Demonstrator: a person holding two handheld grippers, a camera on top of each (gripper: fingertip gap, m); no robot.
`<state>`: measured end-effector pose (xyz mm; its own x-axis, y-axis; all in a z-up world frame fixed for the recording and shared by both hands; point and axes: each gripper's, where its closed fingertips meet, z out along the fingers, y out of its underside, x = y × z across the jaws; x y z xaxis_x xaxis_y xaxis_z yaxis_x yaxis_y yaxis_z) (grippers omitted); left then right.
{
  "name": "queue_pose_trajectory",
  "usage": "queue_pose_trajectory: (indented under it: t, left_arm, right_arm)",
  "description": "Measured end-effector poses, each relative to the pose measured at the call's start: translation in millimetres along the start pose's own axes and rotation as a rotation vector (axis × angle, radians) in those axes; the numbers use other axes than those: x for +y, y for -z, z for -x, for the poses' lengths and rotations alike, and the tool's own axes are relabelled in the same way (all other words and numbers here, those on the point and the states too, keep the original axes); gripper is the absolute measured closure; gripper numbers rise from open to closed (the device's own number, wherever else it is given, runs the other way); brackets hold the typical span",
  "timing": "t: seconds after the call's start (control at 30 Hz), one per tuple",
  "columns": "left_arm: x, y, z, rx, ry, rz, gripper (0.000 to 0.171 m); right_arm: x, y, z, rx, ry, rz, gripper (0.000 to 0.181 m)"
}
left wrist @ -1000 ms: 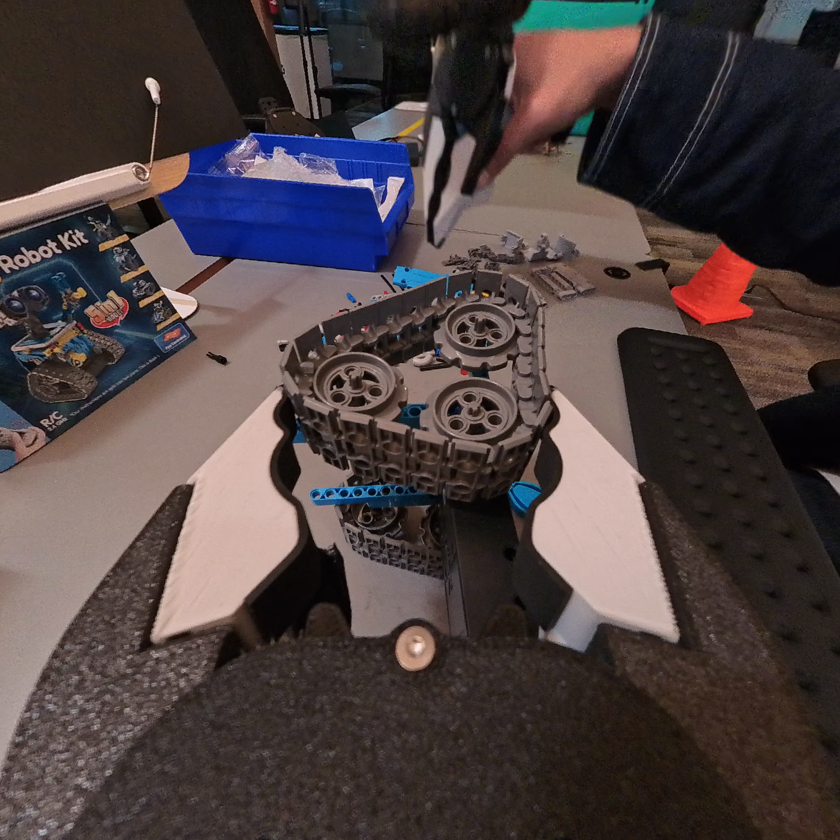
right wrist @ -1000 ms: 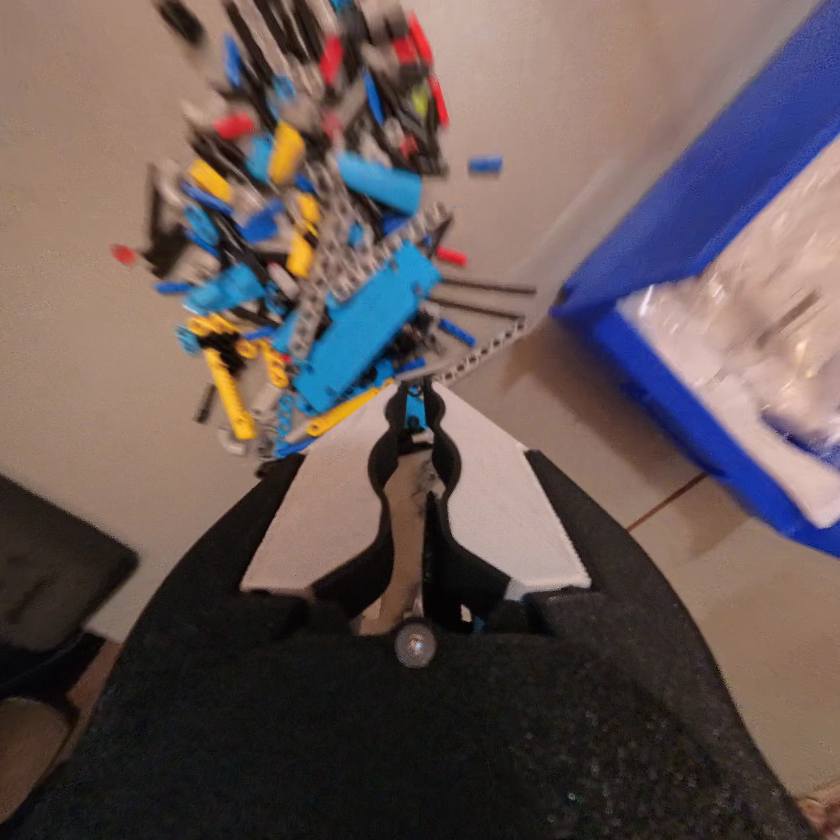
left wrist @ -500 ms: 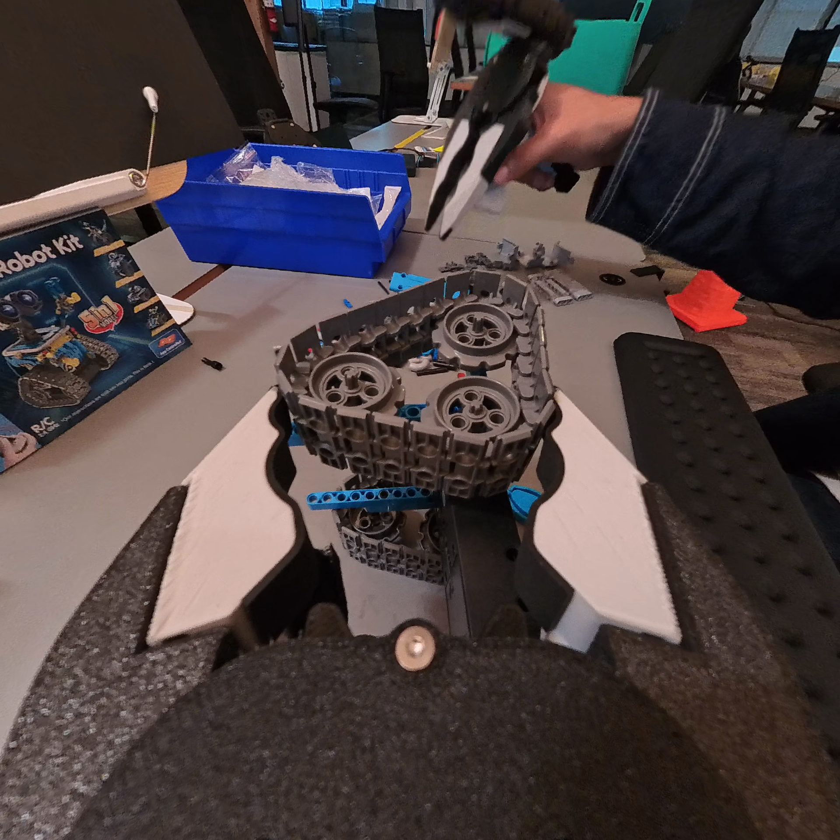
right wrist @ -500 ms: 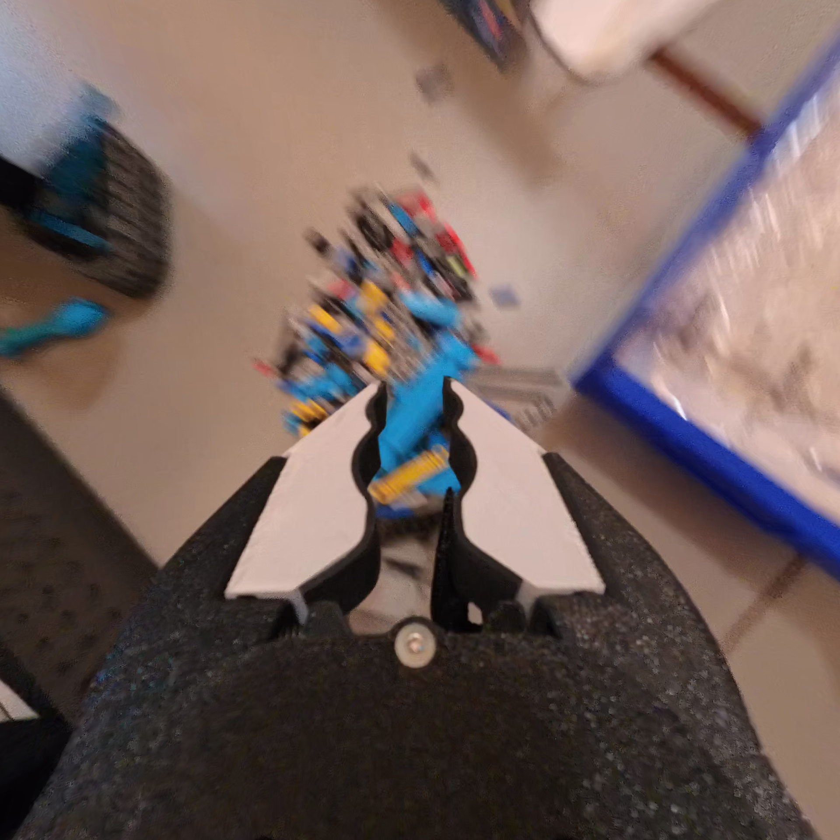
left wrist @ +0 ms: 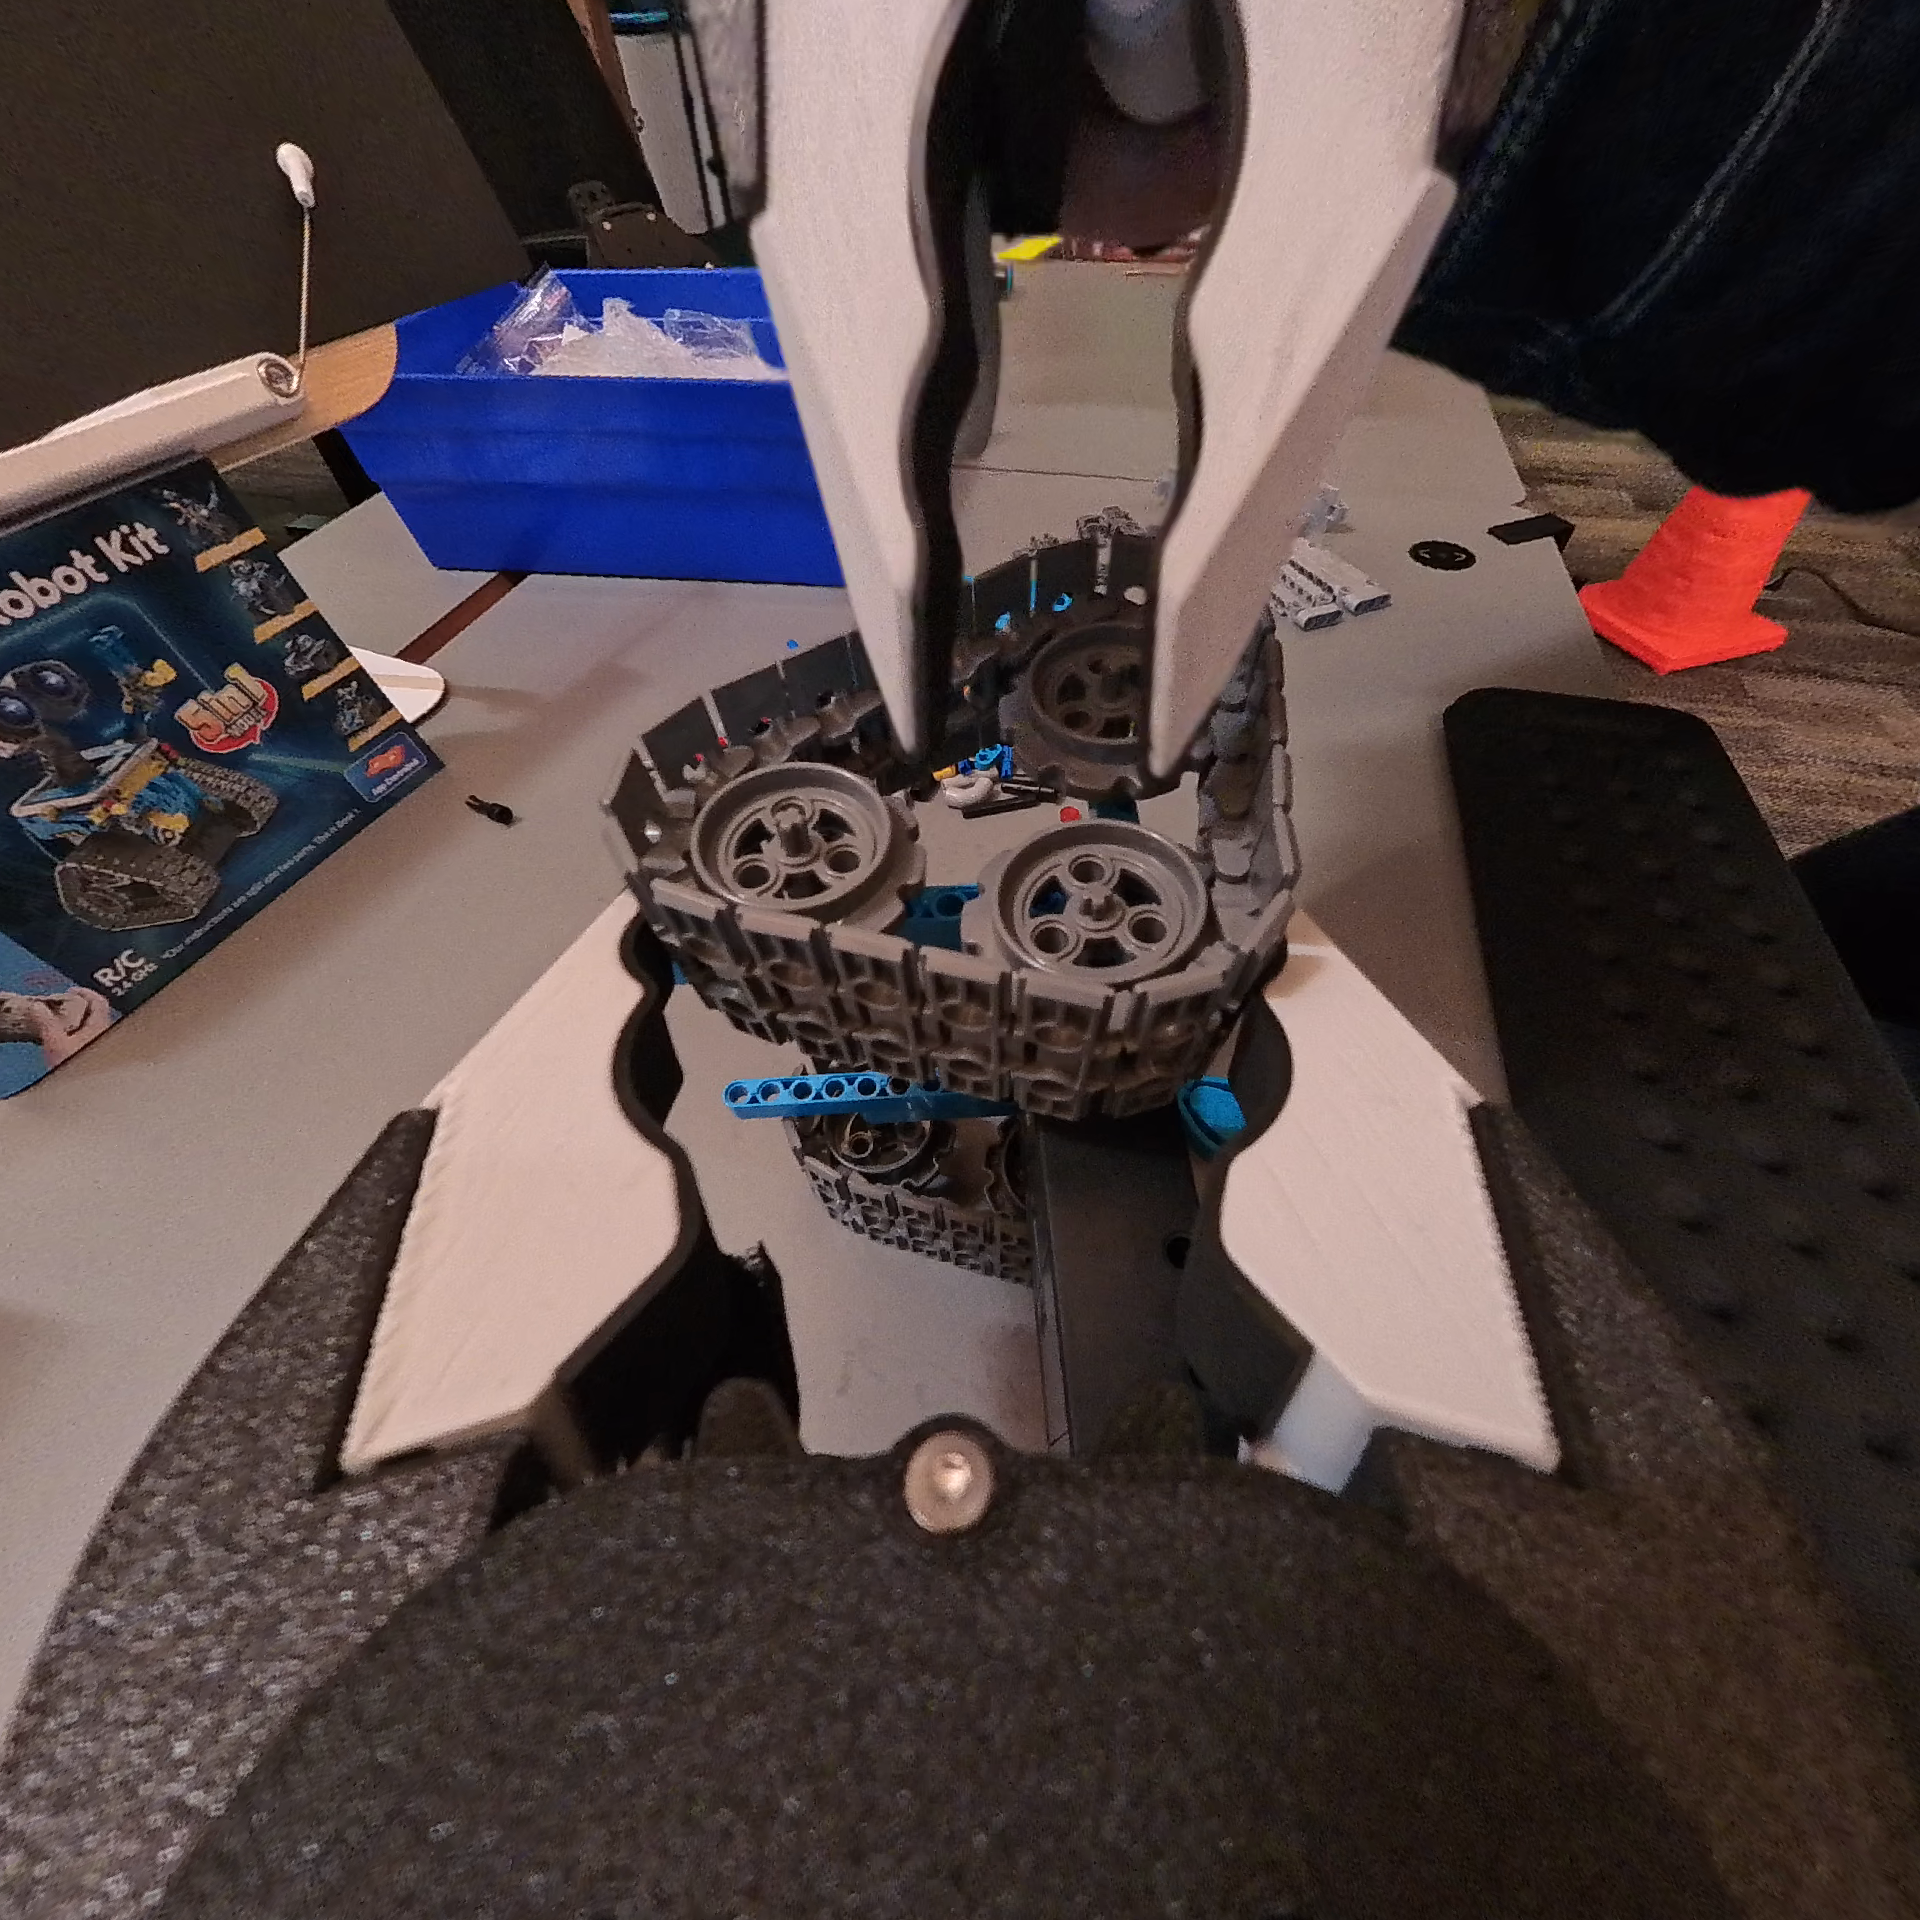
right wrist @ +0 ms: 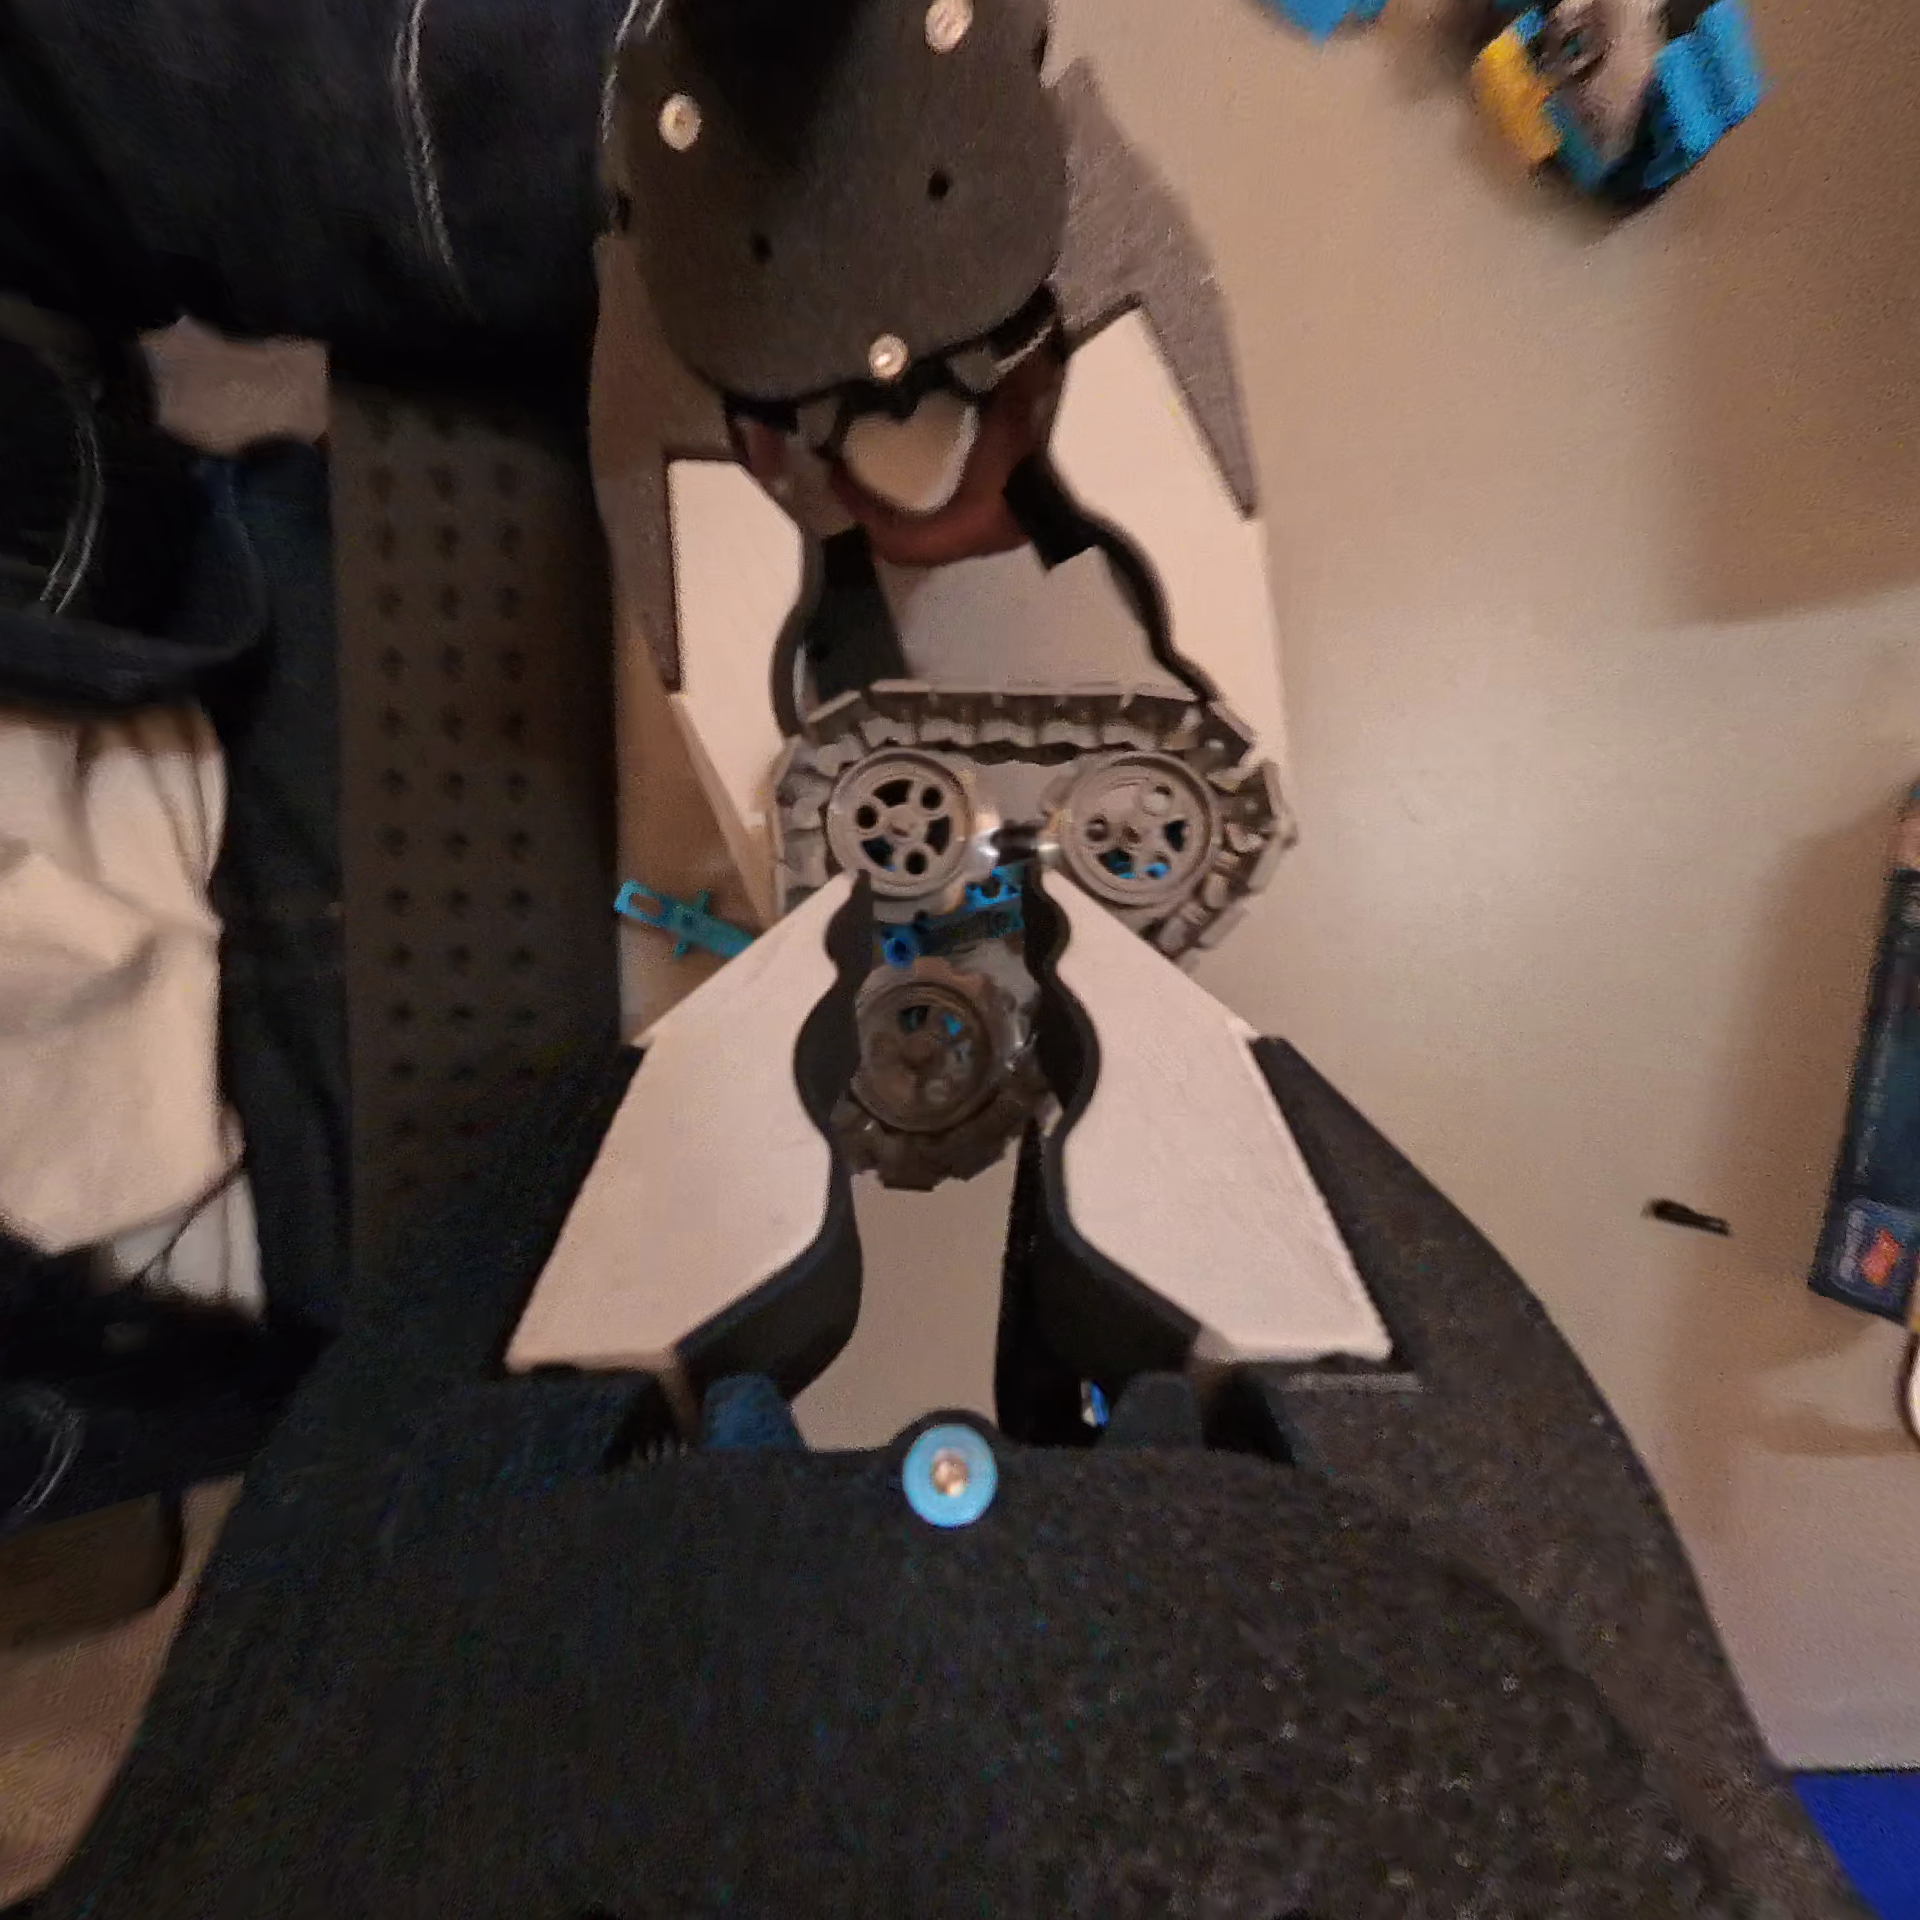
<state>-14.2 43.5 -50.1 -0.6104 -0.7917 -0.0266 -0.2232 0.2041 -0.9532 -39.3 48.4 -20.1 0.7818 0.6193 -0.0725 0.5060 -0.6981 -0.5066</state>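
My left gripper (left wrist: 956, 945) is shut on a grey tracked assembly (left wrist: 935, 997), a tread looped around three grey spoked wheels and held above the grey table (left wrist: 312, 1039). A blue beam (left wrist: 821, 1091) and a second tread section (left wrist: 904, 1195) hang below it. My right gripper (right wrist: 940, 883) is open and points at the assembly (right wrist: 1039, 821) from the far side. One toothed wheel (right wrist: 930, 1081) sits between its fingers; I cannot tell if they touch it. In the left wrist view the right gripper (left wrist: 1039, 758) comes down from the top and straddles the far wheel (left wrist: 1091, 675).
A blue bin (left wrist: 592, 468) of clear bags stands at the back left. A kit box (left wrist: 156, 748) lies at the left. A black perforated mat (left wrist: 1683, 1039) lies at the right, an orange cone (left wrist: 1704, 582) beyond it. Loose grey parts (left wrist: 1330, 592) and coloured parts (right wrist: 1621, 83) lie on the table. My left and right fingertips are right by each other.
My right gripper left the pile of coloured parts, swung over to the tracked assembly and opened wider. My left gripper kept its hold on the assembly and barely moved.
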Motion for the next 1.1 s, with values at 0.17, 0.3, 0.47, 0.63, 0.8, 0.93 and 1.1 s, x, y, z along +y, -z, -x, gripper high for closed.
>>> queue_pose_trajectory:
  t: [0.17, 0.3, 0.47, 0.63, 0.8, 0.93, 1.1]
  left_arm:
    - [-0.1, 0.0, -1.8, -0.001, -0.027, 0.004, 0.063]
    - [-0.1, -1.8, -1.2, -0.013, -0.019, 0.018, 0.063]
    - [0.1, -2.6, -0.9, -0.012, -0.009, 0.020, 0.063]
    - [0.2, -2.8, -3.0, -0.013, -0.023, 0.030, 0.063]
    - [0.3, -2.5, -2.3, -0.011, -0.014, 0.027, 0.063]
    - [0.5, -3.8, 0.7, -0.033, -0.005, 0.031, 0.064]
    - [0.5, -3.7, 2.5, -0.049, -0.002, 0.033, 0.064]
  right_arm:
    - [8.3, -11.0, 7.0, -0.153, -0.038, 0.163, 0.153]
    - [12.0, -12.0, 7.8, -0.286, -0.155, 0.165, 0.155]
    - [12.0, -11.8, 7.6, -0.328, -0.224, 0.160, 0.156]
    - [12.6, -10.7, 9.4, -0.340, -0.227, 0.133, 0.158]
    - [7.1, -8.1, 2.1, -0.390, -0.325, 0.028, 0.172]
    - [5.2, -8.9, -1.2, -0.325, -0.389, 0.041, 0.176]
    - [15.0, -8.2, -2.4, -0.114, -0.426, 0.235, 0.151]
